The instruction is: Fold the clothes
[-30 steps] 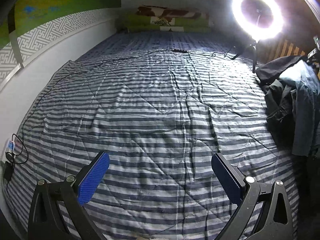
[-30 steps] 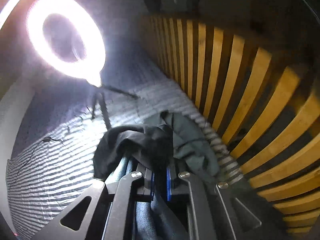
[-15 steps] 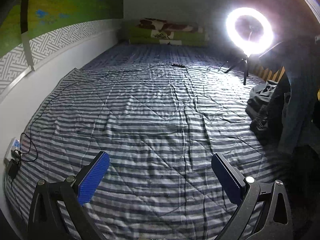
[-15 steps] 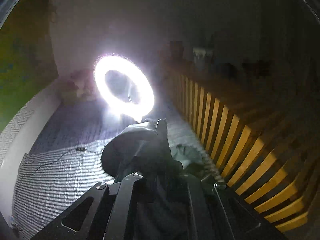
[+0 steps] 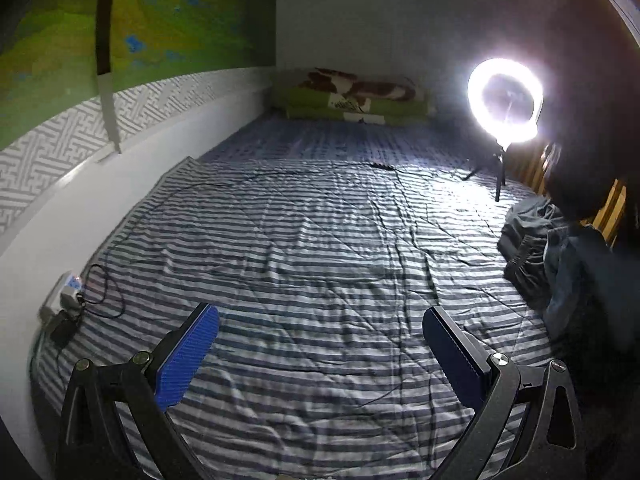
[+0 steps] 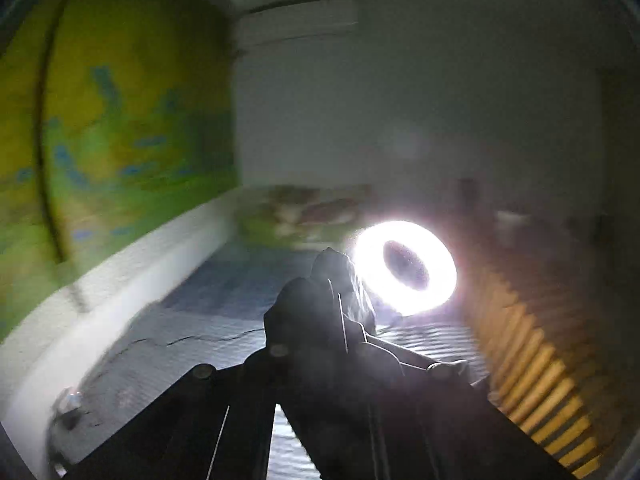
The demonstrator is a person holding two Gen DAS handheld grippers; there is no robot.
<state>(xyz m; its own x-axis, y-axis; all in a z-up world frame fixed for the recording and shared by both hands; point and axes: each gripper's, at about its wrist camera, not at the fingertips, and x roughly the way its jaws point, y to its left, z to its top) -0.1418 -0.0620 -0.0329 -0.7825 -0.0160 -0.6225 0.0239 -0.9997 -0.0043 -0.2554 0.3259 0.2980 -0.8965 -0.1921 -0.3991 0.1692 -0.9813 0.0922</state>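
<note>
Above the striped bed (image 5: 304, 248), left tool (image 5: 320, 354) spread wide, blue pads (image 5: 188, 356) bare, nothing between. Right tool (image 6: 340, 308) clamped tight on a dark garment (image 6: 320, 300), raised against the ring light (image 6: 404, 268); fabric blurred, probably bunched over the tips. Remaining clothes pile (image 5: 560, 256) heaped at the bed's right edge beside the wooden slats (image 6: 540, 360).

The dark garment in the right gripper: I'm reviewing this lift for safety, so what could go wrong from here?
1. The dark garment, pinched in the shut right gripper, hangs close in line with the glowing ring light on its tripod; a swing could topple it.
2. The black cable lies across the striped blue-and-white bedspread; cloth laid there could snag it.
3. The open left gripper holds nothing, so the garment may hang bunched.
</note>
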